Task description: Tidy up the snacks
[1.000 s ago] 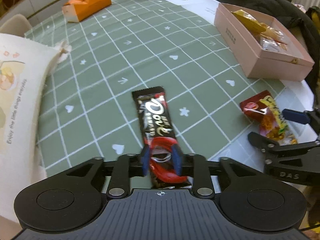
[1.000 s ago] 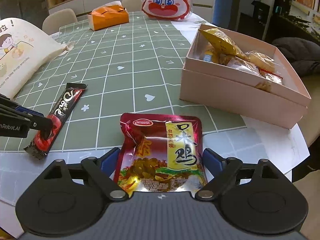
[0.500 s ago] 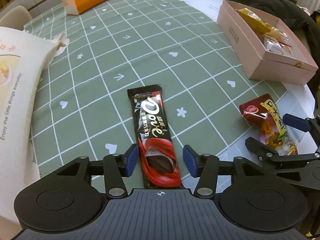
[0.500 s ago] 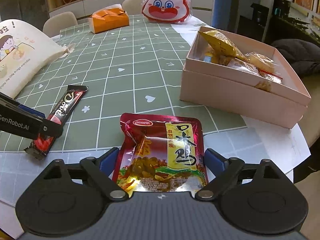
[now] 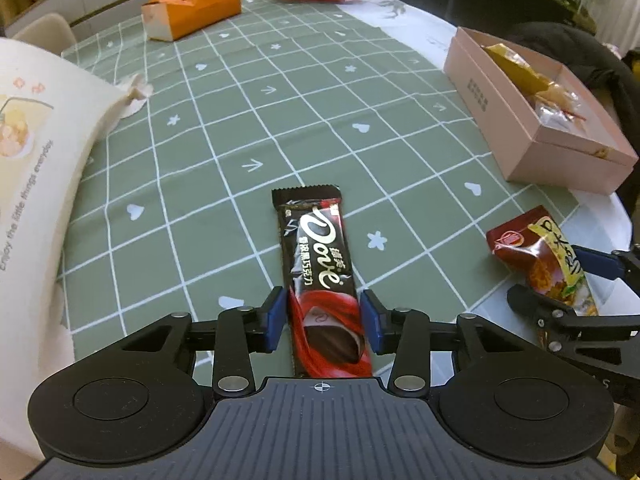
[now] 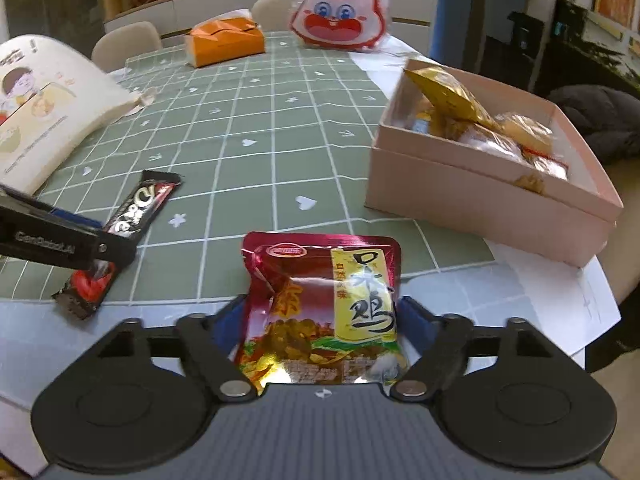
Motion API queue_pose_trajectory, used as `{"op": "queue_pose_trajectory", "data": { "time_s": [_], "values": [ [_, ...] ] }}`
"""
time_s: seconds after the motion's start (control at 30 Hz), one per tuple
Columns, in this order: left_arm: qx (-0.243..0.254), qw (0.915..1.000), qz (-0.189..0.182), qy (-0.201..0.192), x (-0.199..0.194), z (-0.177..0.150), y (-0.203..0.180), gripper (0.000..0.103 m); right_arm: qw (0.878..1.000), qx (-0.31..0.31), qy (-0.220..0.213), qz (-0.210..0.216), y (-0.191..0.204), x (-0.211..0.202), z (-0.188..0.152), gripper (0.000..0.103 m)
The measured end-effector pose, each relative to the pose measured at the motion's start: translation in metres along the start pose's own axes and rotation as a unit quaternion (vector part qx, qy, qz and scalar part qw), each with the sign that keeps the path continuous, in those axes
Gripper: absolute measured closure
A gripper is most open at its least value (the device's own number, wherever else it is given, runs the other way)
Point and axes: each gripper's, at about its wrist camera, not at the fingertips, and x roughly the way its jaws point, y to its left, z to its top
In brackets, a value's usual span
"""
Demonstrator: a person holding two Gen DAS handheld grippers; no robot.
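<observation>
A dark Dove chocolate bar (image 5: 316, 248) lies flat on the green checked tablecloth (image 5: 280, 120). My left gripper (image 5: 324, 312) stands open astride its near end, pads just clear of the wrapper. A red and yellow snack pouch (image 6: 320, 280) sits between the fingers of my right gripper (image 6: 320, 320), whose jaws are closing. The blue pads touch the pouch's sides and the pouch buckles upward. The left wrist view shows the same pouch (image 5: 532, 248) at far right in the right gripper (image 5: 560, 280). An open pink box (image 6: 480, 200) with several snack packs stands to the right.
A cream cloth bag (image 5: 40, 160) covers the table's left side. An orange tissue box (image 5: 192, 8) and a rabbit-face bag (image 6: 340, 12) stand at the back. White paper (image 6: 560, 292) lies under the pink box by the table's near-right edge.
My left gripper opened and let go of the chocolate bar, which now lies flat. The right jaws narrowed onto the pouch, and the pouch has crumpled.
</observation>
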Motion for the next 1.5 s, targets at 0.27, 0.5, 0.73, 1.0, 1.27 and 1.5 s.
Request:
{"op": "queue_pose_trajectory", "data": {
  "time_s": [0.27, 0.5, 0.73, 1.0, 1.27, 1.5],
  "values": [
    [0.02, 0.9994, -0.02, -0.02, -0.022, -0.014, -0.001, 0.059, 1.0, -0.002, -0.006, 0.009, -0.003, -0.018, 0.003, 0.037],
    [0.029, 0.9976, -0.058, -0.025, -0.041, -0.024, -0.017, 0.059, 1.0, -0.001, -0.017, 0.022, -0.008, -0.038, 0.004, 0.039],
    [0.044, 0.9947, -0.08, -0.046, -0.058, -0.016, -0.032, 0.059, 0.999, 0.029, -0.036, 0.001, -0.031, -0.062, 0.003, 0.039],
    [0.062, 0.991, -0.1, -0.063, -0.077, -0.007, -0.042, 0.059, 0.997, 0.053, -0.054, -0.013, -0.044, -0.076, 0.001, 0.039],
    [0.076, 0.9778, -0.168, -0.1, -0.114, 0.014, -0.057, 0.097, 0.995, 0.064, -0.075, -0.032, -0.046, -0.1, 0.006, 0.039],
    [0.11, 0.9461, -0.198, -0.232, -0.16, 0.091, -0.085, 0.093, 0.967, 0.069, -0.225, -0.095, -0.079, -0.188, 0.079, 0.039]
  ]
}}
